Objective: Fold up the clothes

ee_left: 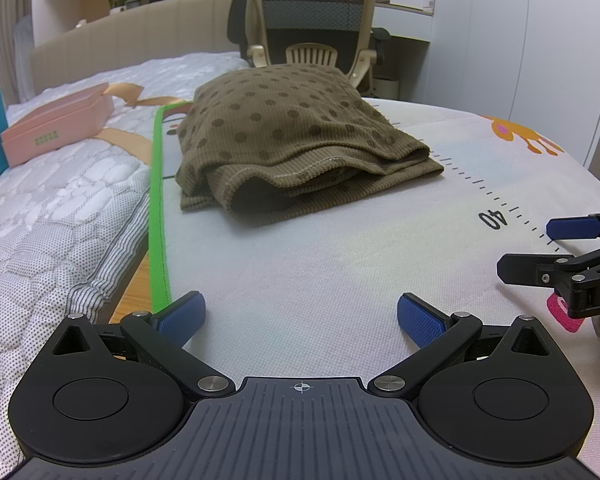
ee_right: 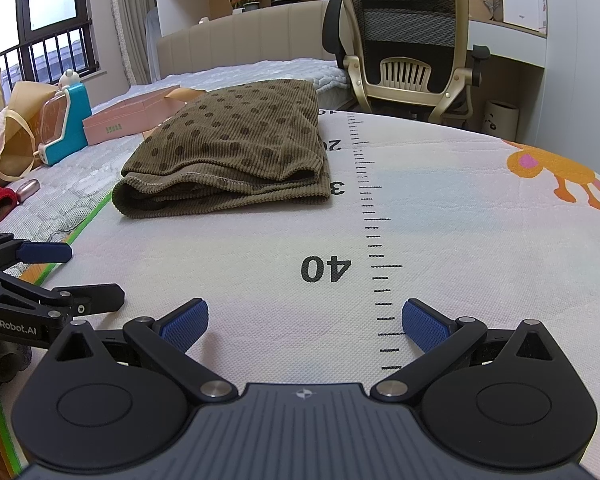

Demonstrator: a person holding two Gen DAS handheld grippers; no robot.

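Observation:
A brown polka-dot garment lies folded in a thick stack on the white mat, its layered hems facing me. My left gripper hovers open low over the mat, well short of the garment, with nothing between its blue pads. My right gripper is open too, beside the printed ruler near the 40 mark, and holds nothing. Each gripper shows at the edge of the other's view: the right gripper and the left gripper.
A pink box and a teal toy case sit on the bed left of the mat. An office chair stands behind the mat. The mat's green edge borders a gap to the floor.

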